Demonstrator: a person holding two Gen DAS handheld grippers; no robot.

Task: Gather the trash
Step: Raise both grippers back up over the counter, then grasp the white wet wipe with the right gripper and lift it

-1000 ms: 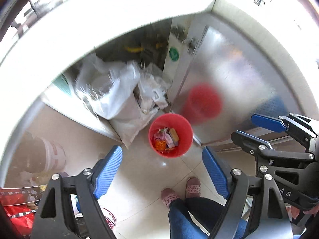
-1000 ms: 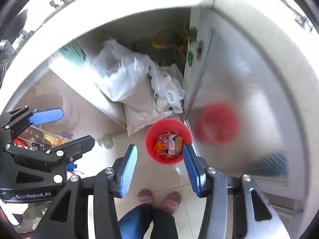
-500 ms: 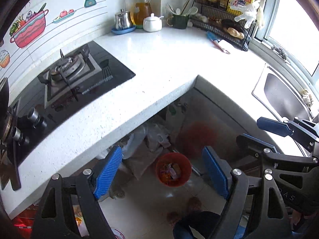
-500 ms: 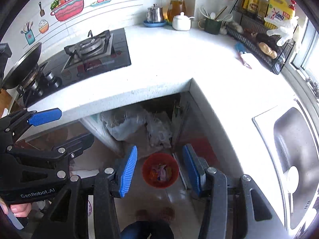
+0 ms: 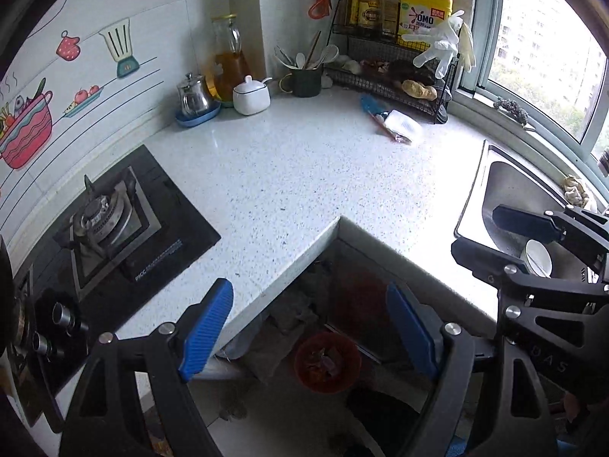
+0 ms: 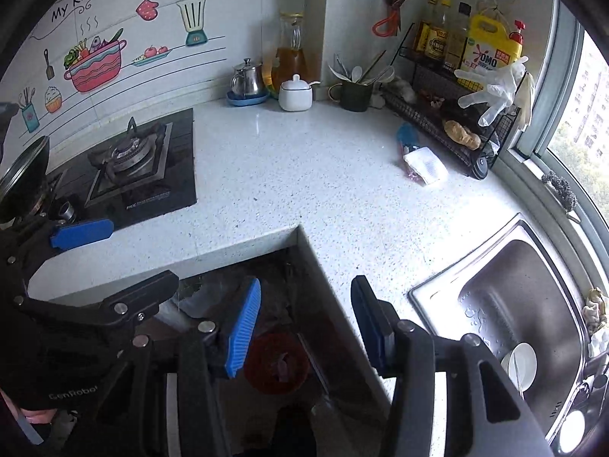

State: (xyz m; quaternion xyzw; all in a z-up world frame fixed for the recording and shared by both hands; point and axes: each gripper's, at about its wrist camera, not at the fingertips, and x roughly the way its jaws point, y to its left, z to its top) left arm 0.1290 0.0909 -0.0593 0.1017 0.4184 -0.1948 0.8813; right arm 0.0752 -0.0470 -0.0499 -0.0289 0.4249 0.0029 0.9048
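Both grippers are hanging above the inner corner of the counter (image 5: 304,175) and holding nothing: the left gripper (image 5: 310,327) is standing wide open with only air between its blue pads, and the right gripper (image 6: 304,325) is sitting about half open, equally empty. The red bin (image 5: 327,361) is sitting on the floor below the counter edge, near the cabinet opening, with some scraps already lying in it. The only loose litter showing on the worktop is the crumpled white and blue wrapper (image 6: 420,162), lying just beside the wire rack (image 6: 449,129) near the window. That closeness is probably making the likeliest trouble: a reach coming in too steeply or too far could be knocking the rack, or catching the plastic glove (image 6: 495,91) draped over it, instead of the wrapper. The wrapper looks thin and flat, so pads closing on it may be pushing it along the smooth stone rather than gripping it. The half-open right gripper may also be closing past part of it. On the way back, a light scrap could be slipping free and landing in the sink (image 6: 521,304) or behind the counter lip, missing the bin.
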